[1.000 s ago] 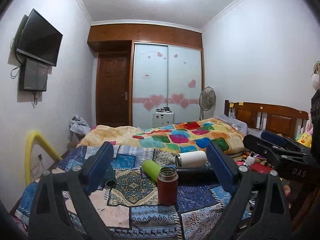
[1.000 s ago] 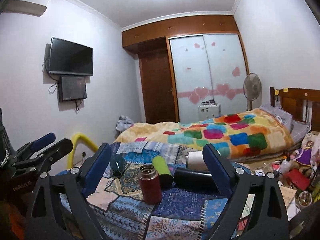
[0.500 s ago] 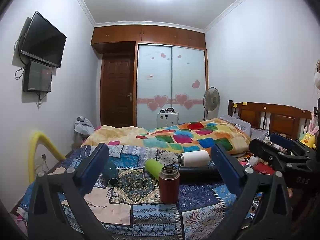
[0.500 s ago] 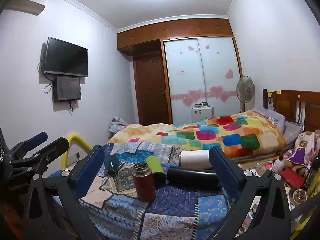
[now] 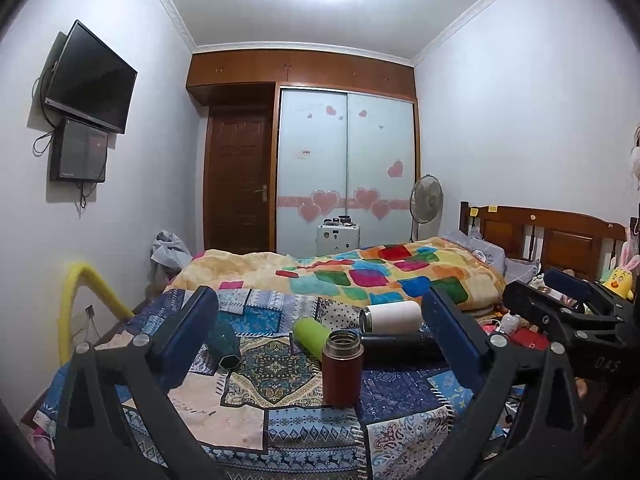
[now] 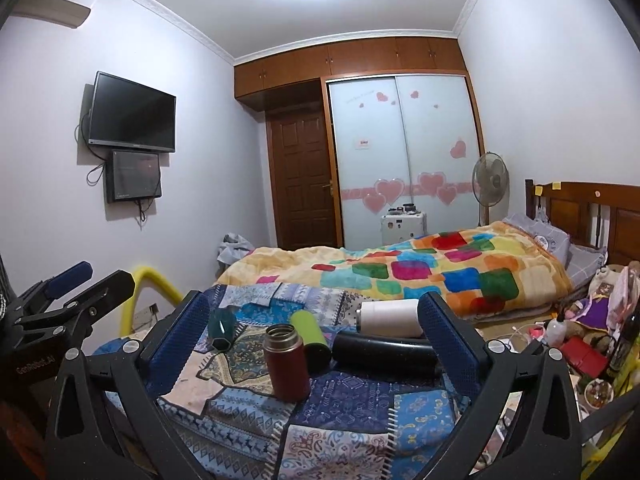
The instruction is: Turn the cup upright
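Left gripper (image 5: 320, 328) gapes before upright red flask (image 5: 342, 368).

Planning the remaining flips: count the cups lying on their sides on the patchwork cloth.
4: dark teal cup at left, green cup centre behind the upright red flask, white cup at back right, black cup before it. None seem hidden.

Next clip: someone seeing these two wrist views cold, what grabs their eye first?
Probably the red-brown cup standing upright, mouth open, on the patchwork cloth in the middle foreground. Behind it four more cups lie on their sides: green, white, black and dark teal. Both grippers, left and right, are open and hold nothing.
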A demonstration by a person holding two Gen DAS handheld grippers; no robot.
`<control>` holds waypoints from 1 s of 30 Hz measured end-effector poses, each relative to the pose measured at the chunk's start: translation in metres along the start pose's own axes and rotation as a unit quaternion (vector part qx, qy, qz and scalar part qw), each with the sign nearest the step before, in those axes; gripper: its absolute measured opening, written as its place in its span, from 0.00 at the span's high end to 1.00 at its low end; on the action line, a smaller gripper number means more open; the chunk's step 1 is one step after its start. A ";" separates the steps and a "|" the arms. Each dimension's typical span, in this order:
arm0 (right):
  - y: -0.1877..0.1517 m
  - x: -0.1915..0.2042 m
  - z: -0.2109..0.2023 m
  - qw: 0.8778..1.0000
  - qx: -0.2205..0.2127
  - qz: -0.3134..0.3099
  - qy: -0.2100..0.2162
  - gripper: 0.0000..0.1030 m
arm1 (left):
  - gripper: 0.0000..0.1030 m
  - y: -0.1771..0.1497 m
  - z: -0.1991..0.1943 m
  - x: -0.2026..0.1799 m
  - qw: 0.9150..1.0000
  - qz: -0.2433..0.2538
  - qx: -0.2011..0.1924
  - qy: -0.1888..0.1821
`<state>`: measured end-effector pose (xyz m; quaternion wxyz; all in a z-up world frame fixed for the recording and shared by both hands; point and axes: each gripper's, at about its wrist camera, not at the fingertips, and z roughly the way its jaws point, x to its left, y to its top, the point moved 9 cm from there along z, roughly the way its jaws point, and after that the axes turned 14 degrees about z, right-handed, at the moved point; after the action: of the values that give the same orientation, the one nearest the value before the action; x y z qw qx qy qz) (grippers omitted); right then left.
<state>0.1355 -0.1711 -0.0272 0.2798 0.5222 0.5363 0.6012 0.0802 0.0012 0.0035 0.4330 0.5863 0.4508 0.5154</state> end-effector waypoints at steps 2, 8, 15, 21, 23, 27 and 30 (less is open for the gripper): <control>0.000 0.000 -0.001 1.000 0.000 -0.001 -0.001 0.00 | 0.00 0.000 0.000 -0.001 1.000 0.000 0.001 0.001; 0.000 -0.001 0.000 1.000 0.002 -0.004 -0.003 0.00 | 0.00 -0.002 0.002 0.000 1.000 0.003 0.002 0.002; 0.000 -0.001 0.000 1.000 0.002 -0.004 -0.003 0.00 | 0.00 -0.004 0.001 0.000 1.000 0.002 0.003 0.002; 0.001 -0.001 0.000 1.000 -0.003 -0.009 -0.008 0.00 | 0.00 -0.006 0.002 -0.002 1.000 0.001 0.004 -0.006; 0.001 -0.001 0.000 1.000 -0.003 -0.009 -0.009 0.00 | 0.00 -0.006 0.002 -0.002 1.000 0.000 0.003 -0.011; 0.001 -0.002 0.000 1.000 -0.003 -0.009 -0.009 0.00 | 0.00 -0.008 0.004 -0.003 1.000 -0.003 0.006 -0.012; 0.001 -0.002 0.001 1.000 -0.002 -0.009 -0.009 0.00 | 0.00 -0.009 0.005 -0.004 1.000 -0.003 0.009 -0.015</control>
<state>0.1373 -0.1727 -0.0271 0.2908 0.5225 0.5371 0.5949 0.0842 -0.0005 -0.0065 0.4356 0.5965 0.4506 0.5014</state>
